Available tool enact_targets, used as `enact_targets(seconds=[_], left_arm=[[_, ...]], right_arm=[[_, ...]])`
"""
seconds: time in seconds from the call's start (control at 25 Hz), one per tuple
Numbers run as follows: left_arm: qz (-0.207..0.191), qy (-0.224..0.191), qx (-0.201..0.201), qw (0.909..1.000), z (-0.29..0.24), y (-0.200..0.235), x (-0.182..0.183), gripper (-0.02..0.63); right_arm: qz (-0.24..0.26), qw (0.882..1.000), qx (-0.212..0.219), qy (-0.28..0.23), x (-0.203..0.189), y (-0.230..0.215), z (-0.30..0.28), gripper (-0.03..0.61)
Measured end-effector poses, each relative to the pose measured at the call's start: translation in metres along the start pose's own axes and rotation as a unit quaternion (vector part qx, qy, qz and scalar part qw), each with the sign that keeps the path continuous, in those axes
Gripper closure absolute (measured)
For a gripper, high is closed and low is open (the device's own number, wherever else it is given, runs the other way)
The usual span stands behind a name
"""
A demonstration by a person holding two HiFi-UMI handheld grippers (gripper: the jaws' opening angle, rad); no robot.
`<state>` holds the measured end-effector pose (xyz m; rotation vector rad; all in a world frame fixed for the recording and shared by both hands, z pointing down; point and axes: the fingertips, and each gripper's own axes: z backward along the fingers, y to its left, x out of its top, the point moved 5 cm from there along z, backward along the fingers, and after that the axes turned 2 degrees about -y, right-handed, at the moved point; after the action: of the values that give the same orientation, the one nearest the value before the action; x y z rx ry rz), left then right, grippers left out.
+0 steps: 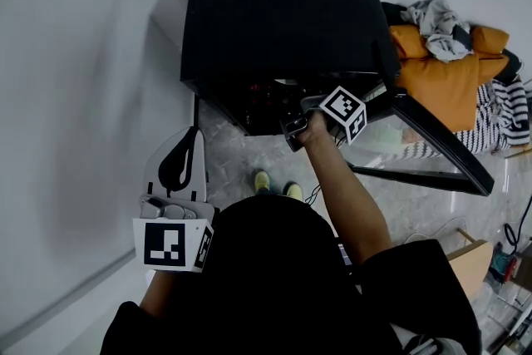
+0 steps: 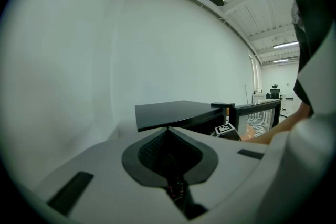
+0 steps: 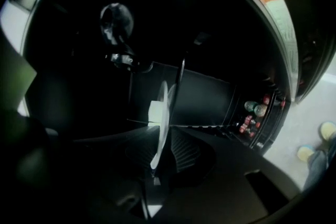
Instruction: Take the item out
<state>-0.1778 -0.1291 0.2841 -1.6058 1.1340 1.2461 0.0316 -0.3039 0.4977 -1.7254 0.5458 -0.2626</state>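
A black box-shaped appliance [image 1: 274, 12] stands with its glass door [image 1: 432, 141] swung open to the right. My right gripper [image 1: 293, 127] reaches into its dark opening. In the right gripper view a thin white plate [image 3: 164, 107] shows edge-on between the ribbed pads [image 3: 181, 152], and my right gripper [image 3: 160, 153] is shut on its rim. A small white block [image 3: 155, 113] sits against the plate. My left gripper [image 1: 181, 158] hangs at the left, away from the appliance, shut with nothing in it [image 2: 168, 131].
A white wall [image 1: 75, 96] runs close on the left. An orange cushion [image 1: 440, 71] with clothes and a striped cloth [image 1: 499, 116] lie at the right. The person's yellow shoes [image 1: 274, 183] stand before the appliance. Small red and green items [image 3: 254, 113] show at its inner edge.
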Motion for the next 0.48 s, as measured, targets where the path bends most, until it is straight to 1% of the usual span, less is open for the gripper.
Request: enact_targets(seconds=[0.04,0.08,0.12,0.48], left_arm=[[0.001,0.0,0.001,1.0,0.001,0.001,0.0,0.606],[0.001,0.0,0.002,1.0,0.001,0.001,0.0,0.606],[0.001,0.0,0.002,1.0,0.002,0.002,-0.001,0.606],[0.003,-0.003,-0.005,1.0,0.005,-0.003,-0.002,0.606]], right_arm=[[-0.006,1.0,0.003,0.001,0.0,0.0,-0.001,0.503],[-0.013,1.0,0.007,0.003,0.0,0.0,-0.001,0.529],[-0.018,1.0,0.008,0.005,0.0,0.0,-0.001,0.535],[-0.034,0.999,0.004,0.011,-0.003,-0.002,0.009,0.542]])
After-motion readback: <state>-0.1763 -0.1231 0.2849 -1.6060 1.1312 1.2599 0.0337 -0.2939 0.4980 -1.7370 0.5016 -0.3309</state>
